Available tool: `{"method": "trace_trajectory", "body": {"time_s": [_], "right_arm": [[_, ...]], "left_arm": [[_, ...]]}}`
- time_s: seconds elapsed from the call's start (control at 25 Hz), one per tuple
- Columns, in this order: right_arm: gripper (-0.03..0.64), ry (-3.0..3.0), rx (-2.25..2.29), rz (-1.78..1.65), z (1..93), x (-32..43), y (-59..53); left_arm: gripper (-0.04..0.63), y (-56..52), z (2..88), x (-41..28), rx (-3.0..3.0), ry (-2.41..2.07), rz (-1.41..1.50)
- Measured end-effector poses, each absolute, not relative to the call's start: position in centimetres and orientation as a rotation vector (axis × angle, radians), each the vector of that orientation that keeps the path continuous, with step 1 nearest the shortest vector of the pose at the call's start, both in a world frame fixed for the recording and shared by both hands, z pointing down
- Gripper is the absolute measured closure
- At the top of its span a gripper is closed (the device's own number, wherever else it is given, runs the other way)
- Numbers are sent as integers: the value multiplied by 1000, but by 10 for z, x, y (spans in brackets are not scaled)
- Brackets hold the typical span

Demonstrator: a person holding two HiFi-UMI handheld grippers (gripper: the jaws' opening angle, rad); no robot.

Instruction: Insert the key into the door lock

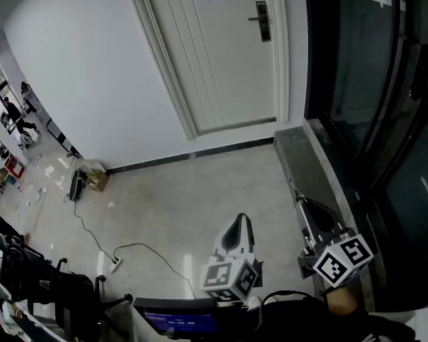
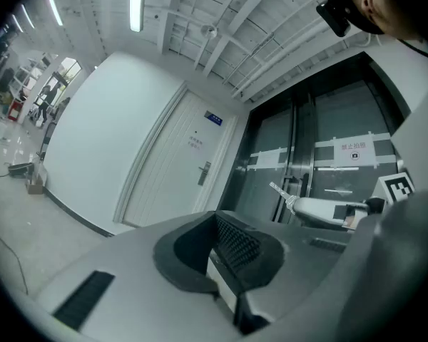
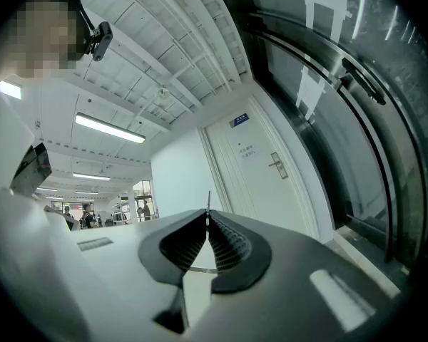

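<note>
Right gripper [image 1: 304,206] is pinched shut on the key [image 3: 208,199] — just a thin blade poking past the tips. Left gripper [image 1: 240,223] has its jaws together, nothing in them. The lock [image 1: 262,21] is well off across the floor [image 1: 178,205]. My worry — with a hold that thin, the key could twist or slip if it meets the keyhole off-angle.

Long ceiling lights [image 2: 135,4] make the room bright. The white wall [image 1: 78,63] and door [image 1: 221,55] look pale and even. The glass wall [image 1: 371,77] is dark with thin shiny streaks. Every picture bends at its edges, and the corners of the two gripper views go black. The head view looks a little soft
</note>
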State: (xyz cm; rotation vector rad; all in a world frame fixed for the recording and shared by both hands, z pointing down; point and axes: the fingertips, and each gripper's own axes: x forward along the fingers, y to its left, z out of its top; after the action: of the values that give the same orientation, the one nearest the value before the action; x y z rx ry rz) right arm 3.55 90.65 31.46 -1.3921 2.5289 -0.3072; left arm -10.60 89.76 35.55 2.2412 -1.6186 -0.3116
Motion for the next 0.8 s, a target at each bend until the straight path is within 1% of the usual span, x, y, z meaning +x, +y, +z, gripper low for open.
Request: {"method": "trace_trajectory", "body": {"time_s": [0.4, 0.8], "right_arm": [[604, 2515, -1403, -317, 315, 38, 903], [604, 2525, -1400, -372, 322, 18, 895]], "left_arm": [[595, 895, 360, -103, 2275, -1598, -299], [595, 894, 369, -129, 2232, -1616, -294]]}}
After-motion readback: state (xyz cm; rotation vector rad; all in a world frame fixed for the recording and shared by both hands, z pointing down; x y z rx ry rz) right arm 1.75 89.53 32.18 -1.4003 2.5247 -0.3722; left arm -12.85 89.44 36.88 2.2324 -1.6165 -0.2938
